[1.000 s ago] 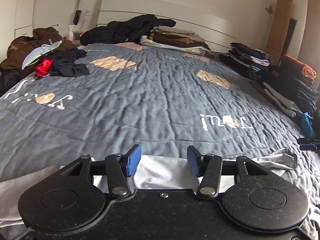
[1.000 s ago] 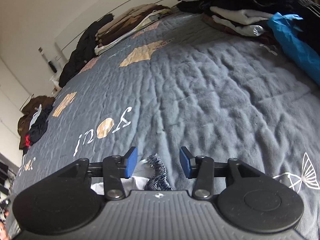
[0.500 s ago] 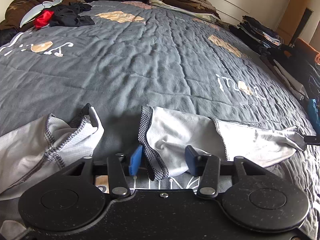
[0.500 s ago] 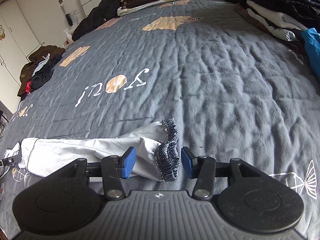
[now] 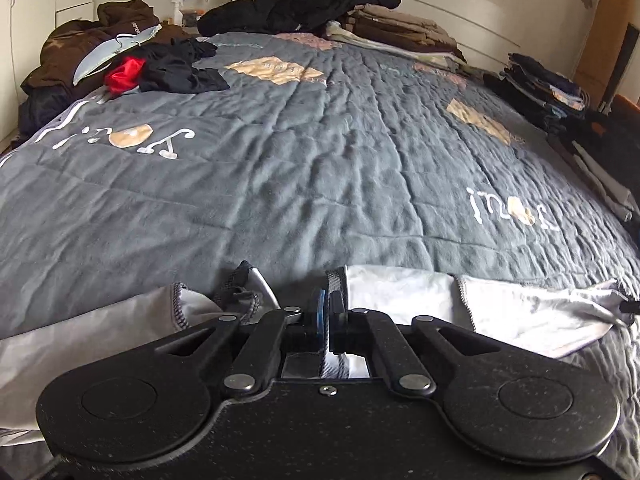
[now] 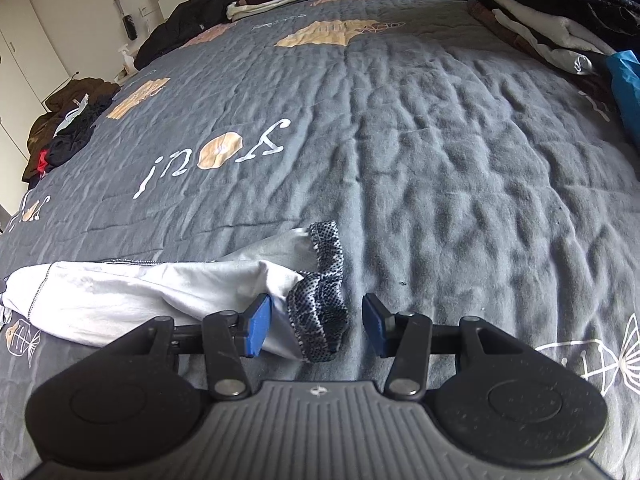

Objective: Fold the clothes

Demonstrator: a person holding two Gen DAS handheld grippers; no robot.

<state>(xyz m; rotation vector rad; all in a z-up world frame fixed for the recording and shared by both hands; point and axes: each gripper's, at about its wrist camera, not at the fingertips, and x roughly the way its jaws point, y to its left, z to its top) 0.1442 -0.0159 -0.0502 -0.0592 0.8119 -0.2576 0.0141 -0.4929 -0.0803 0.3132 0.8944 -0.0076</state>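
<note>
- Wide bare grey quilted blanket (image 6: 440, 140) toward 12 o'clock; folded stacks along far edges.
- Light grey garment with dotted trim (image 5: 420, 296) stretched long from 9 to 3 o'clock.
- Left gripper (image 5: 326, 312) pinched tight on trim; right gripper (image 6: 316, 324) spread apart around cuff.

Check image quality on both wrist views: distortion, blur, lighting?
Left wrist view: strong fisheye, the headboard bows; soft daylight, no glare; the left gripper, shut on the grey garment, looks sharp. Right wrist view: same barrel warp, the blanket bulges; even light, faint shadows in its wrinkles; the open right gripper and the mesh cuff are crisp.
</note>
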